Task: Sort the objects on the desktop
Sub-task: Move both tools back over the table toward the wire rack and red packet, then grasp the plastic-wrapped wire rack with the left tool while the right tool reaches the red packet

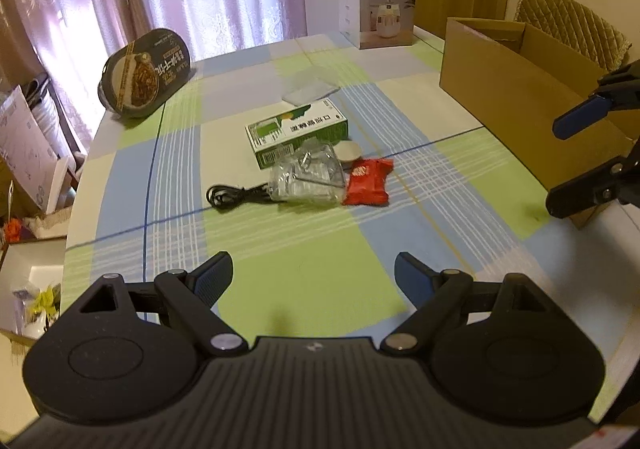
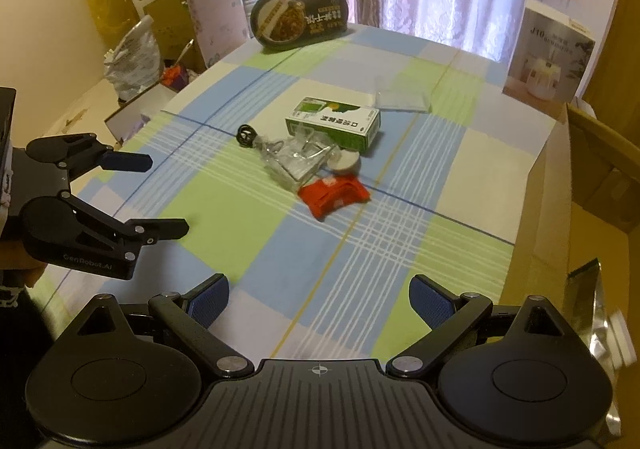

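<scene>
We hold left gripper (image 1: 314,273) wide, ribbed blue pads empty | right gripper (image 2: 319,299) likewise wide, empty | ahead of our fingers on checked cloth: crinkled red packet (image 1: 368,182), clear plastic bag (image 1: 306,177) touching it, black coiled cable (image 1: 230,195) | beyond: green-white carton (image 1: 297,131) | right of fingers: open cardboard box (image 1: 516,89) | farthest: oval noodle tub (image 1: 146,73).

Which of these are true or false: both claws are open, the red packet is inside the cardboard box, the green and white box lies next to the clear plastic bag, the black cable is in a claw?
1. Both claws are open: true. The left claw and right claw hold nothing.
2. False. The red foil packet lies on the checked tablecloth, outside the brown cardboard box.
3. True. The green and white carton touches the clear plastic bag.
4. False. The black coiled cable lies on the cloth.
</scene>
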`<action>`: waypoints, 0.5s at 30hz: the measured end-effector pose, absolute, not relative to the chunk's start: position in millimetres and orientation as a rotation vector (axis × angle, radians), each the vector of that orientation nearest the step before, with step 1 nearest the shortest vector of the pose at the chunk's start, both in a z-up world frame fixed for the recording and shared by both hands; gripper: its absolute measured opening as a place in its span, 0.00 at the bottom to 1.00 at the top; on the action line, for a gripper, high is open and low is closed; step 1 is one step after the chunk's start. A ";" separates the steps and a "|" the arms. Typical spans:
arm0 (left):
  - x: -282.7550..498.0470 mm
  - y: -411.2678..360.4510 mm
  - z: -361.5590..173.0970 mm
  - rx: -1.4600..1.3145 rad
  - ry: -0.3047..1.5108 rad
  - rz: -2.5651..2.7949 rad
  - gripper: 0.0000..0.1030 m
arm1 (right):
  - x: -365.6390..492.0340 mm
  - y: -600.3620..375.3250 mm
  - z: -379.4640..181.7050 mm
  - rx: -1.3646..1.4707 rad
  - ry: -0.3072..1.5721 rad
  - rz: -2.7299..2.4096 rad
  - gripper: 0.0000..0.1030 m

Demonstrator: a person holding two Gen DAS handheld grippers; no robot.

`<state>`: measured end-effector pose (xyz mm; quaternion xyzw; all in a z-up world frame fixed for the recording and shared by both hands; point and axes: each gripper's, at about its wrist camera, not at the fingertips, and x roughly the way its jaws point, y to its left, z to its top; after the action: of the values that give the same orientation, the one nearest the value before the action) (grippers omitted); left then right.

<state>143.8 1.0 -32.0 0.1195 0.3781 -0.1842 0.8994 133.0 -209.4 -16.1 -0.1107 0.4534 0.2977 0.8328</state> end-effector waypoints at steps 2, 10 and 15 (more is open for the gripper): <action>152.3 -0.6 -35.3 0.247 0.772 -0.391 0.82 | 140.1 -207.8 -19.5 -0.233 0.963 0.629 0.92; 185.9 -14.6 -57.3 0.281 0.725 -0.420 0.78 | 172.8 -201.3 -39.6 -0.238 0.979 0.603 0.92; 198.2 -24.3 -70.6 0.319 0.662 -0.407 0.77 | 192.8 -197.5 -53.8 -0.243 0.995 0.596 0.91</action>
<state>198.2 -24.3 -70.6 0.1551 0.3216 -0.1974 0.9130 192.8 -197.5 -53.8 -0.1143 0.4690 0.2806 0.8296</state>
